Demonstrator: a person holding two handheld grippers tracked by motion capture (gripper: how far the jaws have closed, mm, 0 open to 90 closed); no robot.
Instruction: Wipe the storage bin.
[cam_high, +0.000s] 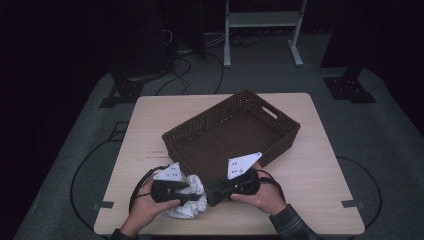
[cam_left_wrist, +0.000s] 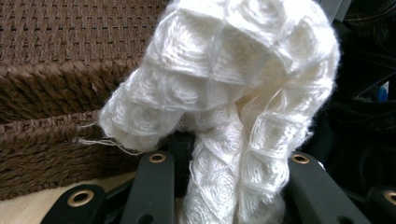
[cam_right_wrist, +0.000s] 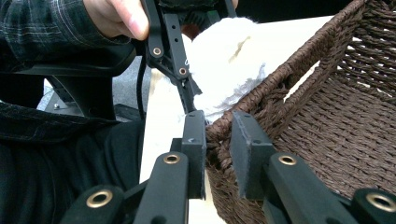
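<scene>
While left claw (cam_high: 192, 196) grips cloth (cam_high: 192, 200), right claw (cam_high: 212, 191) clamps basket (cam_high: 280, 122) rim.

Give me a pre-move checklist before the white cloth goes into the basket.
1. Left claw holds the white cloth: ok, cloth sits between its jaws.
2. Right claw steadies the basket: ok, its jaws straddle the near rim.
3. Inside of the basket free of other things: ok, the high view shows bare weave.
4. Cloth lifted off the table: not ok, in the high view it looks bunched on the tabletop beside the basket.
5. Cloth clear of the rim: cannot tell, it lies close against the basket wall.
</scene>
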